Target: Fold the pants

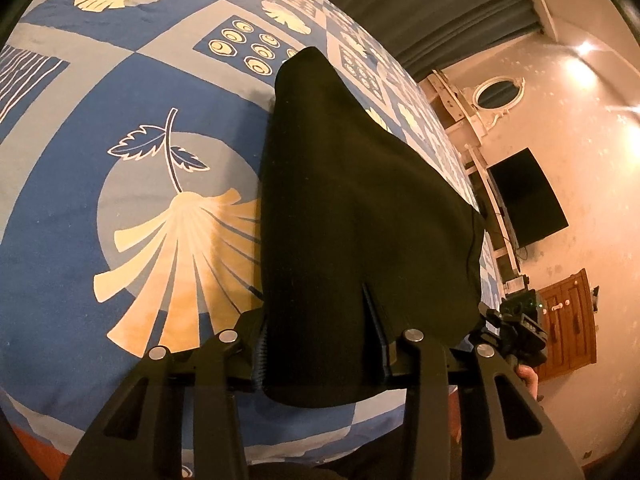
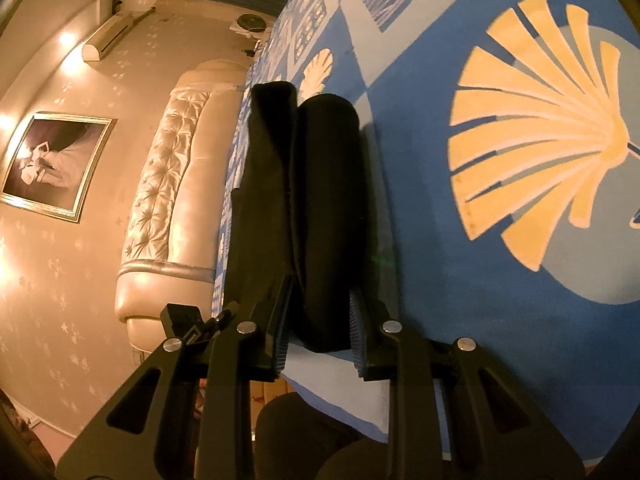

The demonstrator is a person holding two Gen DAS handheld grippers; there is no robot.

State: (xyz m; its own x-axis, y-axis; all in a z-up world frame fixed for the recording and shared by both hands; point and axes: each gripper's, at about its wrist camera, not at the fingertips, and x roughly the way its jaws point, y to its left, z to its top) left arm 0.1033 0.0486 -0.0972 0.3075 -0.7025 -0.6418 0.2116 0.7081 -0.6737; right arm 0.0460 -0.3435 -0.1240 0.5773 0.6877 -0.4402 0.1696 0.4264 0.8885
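left gripper (image 1: 320,320): fingers clamped on the near edge of the black fabric pants (image 1: 352,200) | right gripper (image 2: 320,316): pads squeezing a thick rolled fold of the same pants (image 2: 320,200) | pants run away from both, draped over the blue bedspread with cream shell prints (image 1: 120,220)

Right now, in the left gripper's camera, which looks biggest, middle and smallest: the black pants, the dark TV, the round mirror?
1. black pants, though they're nearest the camera
2. dark TV
3. round mirror
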